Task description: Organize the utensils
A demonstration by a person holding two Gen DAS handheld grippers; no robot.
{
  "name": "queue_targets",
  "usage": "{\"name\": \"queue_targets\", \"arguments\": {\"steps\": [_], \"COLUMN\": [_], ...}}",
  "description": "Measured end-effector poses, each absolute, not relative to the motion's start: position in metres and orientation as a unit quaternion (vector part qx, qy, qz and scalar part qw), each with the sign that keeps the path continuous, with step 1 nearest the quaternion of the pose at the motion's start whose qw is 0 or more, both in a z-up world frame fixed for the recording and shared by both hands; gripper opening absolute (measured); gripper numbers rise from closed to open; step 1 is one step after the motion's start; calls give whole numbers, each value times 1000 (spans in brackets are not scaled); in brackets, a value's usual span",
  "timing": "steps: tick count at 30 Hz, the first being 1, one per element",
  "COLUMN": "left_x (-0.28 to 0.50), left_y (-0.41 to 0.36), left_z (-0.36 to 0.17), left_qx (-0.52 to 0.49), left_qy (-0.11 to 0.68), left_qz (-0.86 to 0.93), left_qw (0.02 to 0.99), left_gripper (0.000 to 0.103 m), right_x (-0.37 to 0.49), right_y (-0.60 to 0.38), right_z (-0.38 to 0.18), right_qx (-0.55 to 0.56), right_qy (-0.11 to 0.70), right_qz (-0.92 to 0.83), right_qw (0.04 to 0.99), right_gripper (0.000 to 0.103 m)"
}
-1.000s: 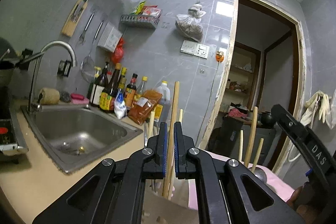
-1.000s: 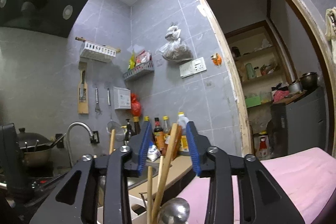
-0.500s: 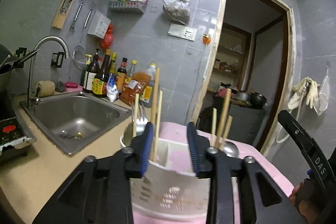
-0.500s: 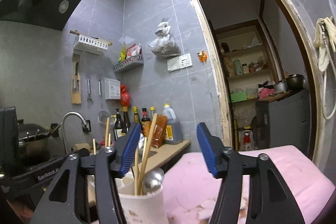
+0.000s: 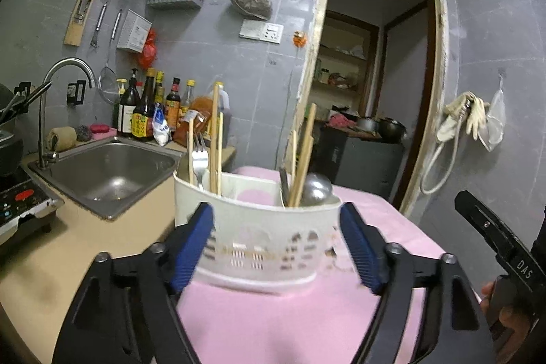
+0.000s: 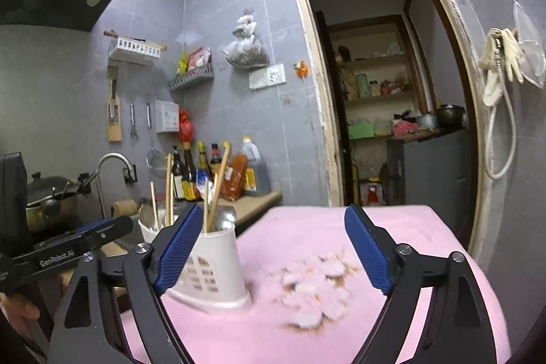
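Observation:
A white slotted utensil holder (image 5: 259, 248) stands on a pink mat (image 5: 273, 323). Its left compartment holds wooden chopsticks (image 5: 214, 139) and a fork (image 5: 199, 156). The right compartment holds more chopsticks (image 5: 305, 159) and a steel spoon (image 5: 317, 188). My left gripper (image 5: 274, 214) faces the holder from just in front. Its jaws are opening, and the blue pads press on nothing. In the right wrist view the holder (image 6: 215, 265) sits beside the left finger of my right gripper (image 6: 273, 212). Those jaws are also opening, with only bare mat (image 6: 341, 312) between them.
A steel sink (image 5: 105, 173) with a faucet (image 5: 51, 111) lies left of the mat. Sauce bottles (image 5: 146, 115) line the wall behind it. A stove (image 5: 20, 203) is at the far left. The mat has a worn, stained patch (image 6: 314, 285). An open doorway (image 6: 392, 91) is behind.
Both grippers let go of the chopsticks they held, opened wide and drew back from the holder. The chopsticks now stand in the holder.

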State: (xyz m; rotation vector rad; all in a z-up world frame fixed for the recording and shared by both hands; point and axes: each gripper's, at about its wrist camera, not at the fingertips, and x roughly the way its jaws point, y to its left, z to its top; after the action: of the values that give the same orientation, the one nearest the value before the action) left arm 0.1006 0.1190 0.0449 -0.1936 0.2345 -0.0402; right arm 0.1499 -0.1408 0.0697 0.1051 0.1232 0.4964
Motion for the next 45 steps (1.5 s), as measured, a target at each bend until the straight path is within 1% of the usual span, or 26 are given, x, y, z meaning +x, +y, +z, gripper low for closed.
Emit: {"name": "queue_targets", "arguments": {"steps": [1,3,4,6,10,26,45], "left_x": [97,90,87,81,69,35,27], "left_y": [117,114,112,110,108,84,84], "left_z": [44,41,40,38,33,9,6], "left_qx": [-94,-88,-85,-81,-73,-29,-34], "left_qy": [119,124,126,132,135,132,128], "left_qz": [-23,-25,-26,-28,-24,-21,-18], "left_qw": [988,988,988,988,988,991,991], "left_gripper": [81,86,89,92,94,94,94], "right_x": [147,137,133,123,109,62,60], "right_y": [-144,-151,-153,-158,-164,-183,-188], "right_z": [69,68,67,65,59,42,40], "right_qx": [51,50,48,38,21,-9,-5], "right_qy": [65,70,71,75,85,95,102], "right_qz": [244,238,235,228,214,142,136], "right_qw": [966,967,968,970,973,985,985], "right_gripper": [97,102,103,103,103,103,103]}}
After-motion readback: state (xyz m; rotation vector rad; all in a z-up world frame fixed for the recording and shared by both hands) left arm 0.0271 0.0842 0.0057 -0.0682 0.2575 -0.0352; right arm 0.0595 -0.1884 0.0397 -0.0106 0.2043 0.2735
